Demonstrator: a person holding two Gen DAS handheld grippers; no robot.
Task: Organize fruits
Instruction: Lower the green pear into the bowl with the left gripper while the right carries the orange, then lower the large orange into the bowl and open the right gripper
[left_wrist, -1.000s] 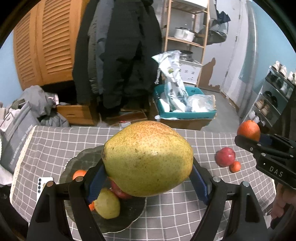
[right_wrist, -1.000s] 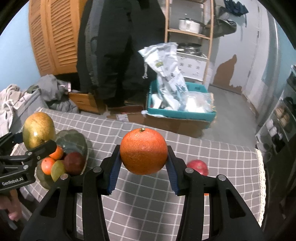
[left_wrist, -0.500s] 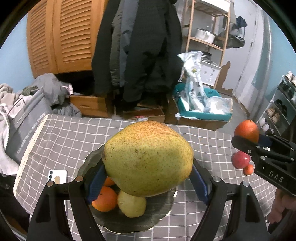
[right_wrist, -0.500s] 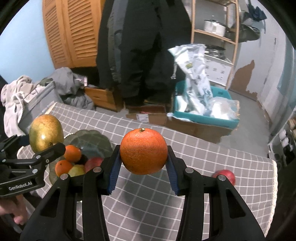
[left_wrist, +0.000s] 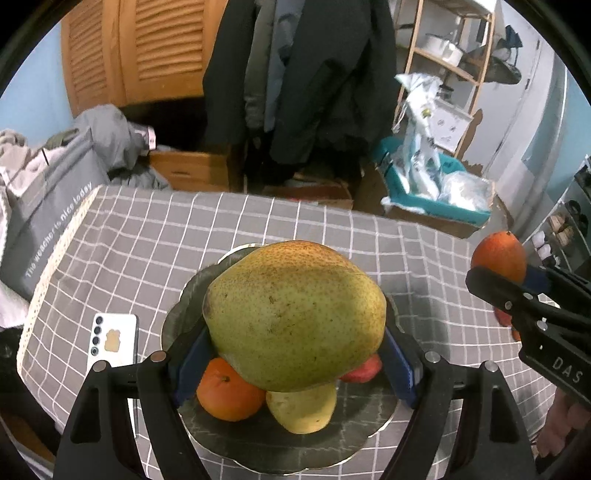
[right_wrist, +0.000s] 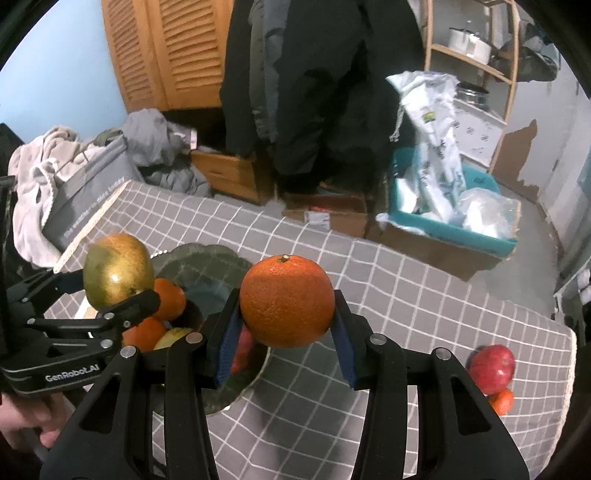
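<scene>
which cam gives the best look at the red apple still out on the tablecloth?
Right wrist view. The red apple sits unobstructed on the checked tablecloth, a small orange fruit touching its near side. In the left wrist view only a red sliver shows behind the right gripper holding the orange.

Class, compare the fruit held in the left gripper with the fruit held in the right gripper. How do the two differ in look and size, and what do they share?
The pear is yellow-green and speckled; the orange is bright orange with pitted skin. The pear is lumpy and elongated; the orange is round. The pear forces the left gripper wider than the orange does the right gripper. Both are clamped between blue pads, above the checked tablecloth.
</scene>
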